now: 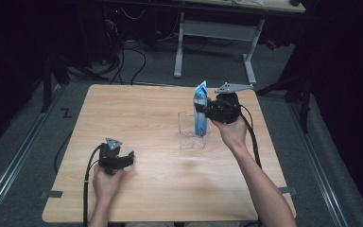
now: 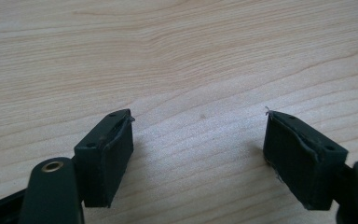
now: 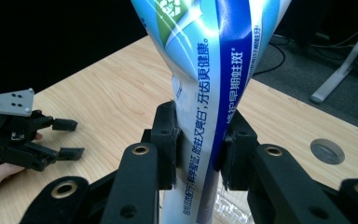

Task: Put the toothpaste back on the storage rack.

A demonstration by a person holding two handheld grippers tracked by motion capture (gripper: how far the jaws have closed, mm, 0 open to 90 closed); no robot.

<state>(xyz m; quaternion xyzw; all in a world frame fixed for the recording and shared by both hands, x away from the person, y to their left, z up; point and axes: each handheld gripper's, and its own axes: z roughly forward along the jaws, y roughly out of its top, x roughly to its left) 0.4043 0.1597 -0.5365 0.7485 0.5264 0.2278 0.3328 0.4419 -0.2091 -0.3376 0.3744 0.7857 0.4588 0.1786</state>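
A blue and white toothpaste tube (image 1: 200, 109) stands upright with its lower end inside a clear plastic box (image 1: 187, 137) near the middle right of the wooden table (image 1: 137, 118). My right gripper (image 1: 210, 109) is shut on the tube's middle from the right. In the right gripper view its black pads (image 3: 167, 140) squeeze the tube (image 3: 209, 79) from both sides. My left gripper (image 1: 127, 160) rests low at the table's front left, open, with only bare wood (image 2: 196, 70) between its pads (image 2: 116, 154).
A round hole (image 3: 327, 150) sits in the tabletop near the right gripper. Beyond the table's far edge stand a white desk frame (image 1: 215, 33) and loose cables on grey floor. The table's left half and front are bare wood.
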